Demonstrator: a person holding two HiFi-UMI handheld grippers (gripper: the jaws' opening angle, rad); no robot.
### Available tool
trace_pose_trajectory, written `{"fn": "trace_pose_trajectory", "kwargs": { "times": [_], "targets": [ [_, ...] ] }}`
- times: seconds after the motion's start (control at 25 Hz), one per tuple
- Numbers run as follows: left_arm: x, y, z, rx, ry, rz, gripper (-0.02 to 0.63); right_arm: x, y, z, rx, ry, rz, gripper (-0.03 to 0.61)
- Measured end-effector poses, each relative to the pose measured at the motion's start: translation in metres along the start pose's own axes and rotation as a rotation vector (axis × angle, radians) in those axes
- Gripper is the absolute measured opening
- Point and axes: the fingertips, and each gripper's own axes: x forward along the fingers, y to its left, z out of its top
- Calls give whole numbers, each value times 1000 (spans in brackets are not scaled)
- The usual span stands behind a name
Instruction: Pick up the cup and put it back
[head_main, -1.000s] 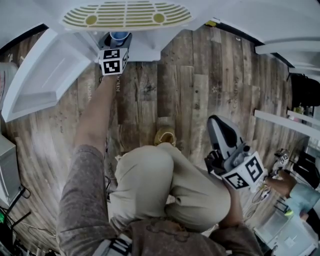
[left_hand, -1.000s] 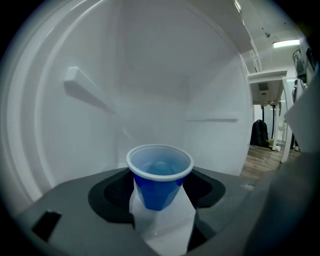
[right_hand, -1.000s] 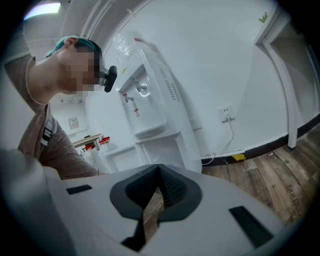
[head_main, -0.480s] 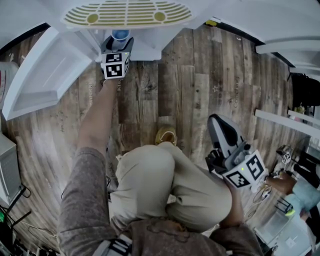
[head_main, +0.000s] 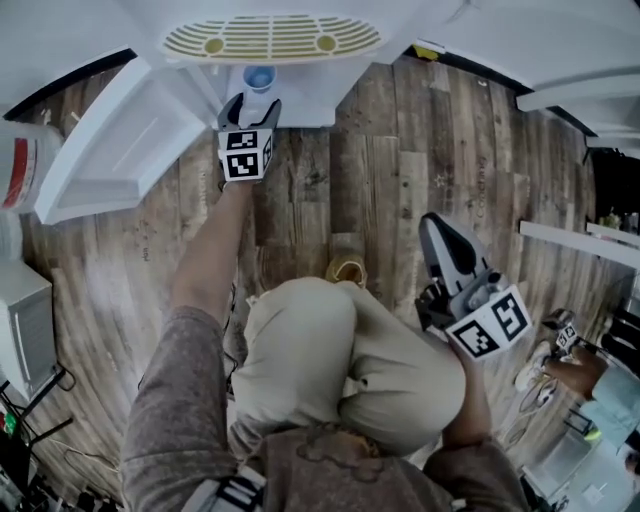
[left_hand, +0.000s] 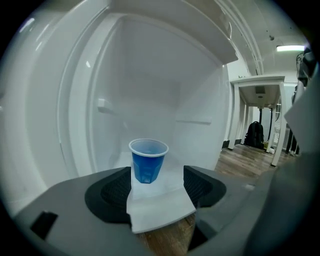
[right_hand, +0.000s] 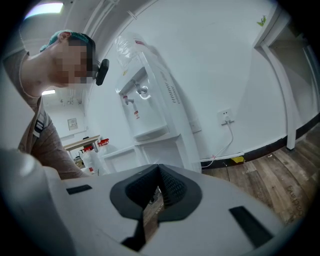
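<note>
A blue cup (head_main: 259, 78) stands upright on the white floor of the water dispenser's lower cabinet (head_main: 300, 100). In the left gripper view the cup (left_hand: 148, 161) is just beyond the jaws, touching neither black pad (left_hand: 112, 187). My left gripper (head_main: 252, 108) (left_hand: 156, 182) is open at the cabinet mouth, holding nothing. My right gripper (head_main: 440, 240) (right_hand: 159, 187) hangs over the wood floor beside the person's knee, shut and empty, pointing towards the dispenser (right_hand: 145, 110).
The cabinet door (head_main: 120, 160) stands swung open to the left. A water bottle (head_main: 20, 170) and a white box (head_main: 20, 330) sit at the far left. White table legs (head_main: 570, 240) and another person (head_main: 590, 380) are at the right. A backpack (left_hand: 255, 134) stands beyond.
My left gripper has drawn back out of the cabinet, away from the cup, which stays standing inside. The right gripper has kept still.
</note>
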Motion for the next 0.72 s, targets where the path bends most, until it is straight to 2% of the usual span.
{"fn": "trace_pose_trajectory", "kwargs": {
  "times": [0.32,0.72],
  "targets": [
    [-66,-21,26,-36,-19,-76,311,9,-14,4,-4,-14,-58,2],
    [-160,-49,90,-31,-88,-171,311,44,-24,2,-22,13,-77,2]
  ]
}}
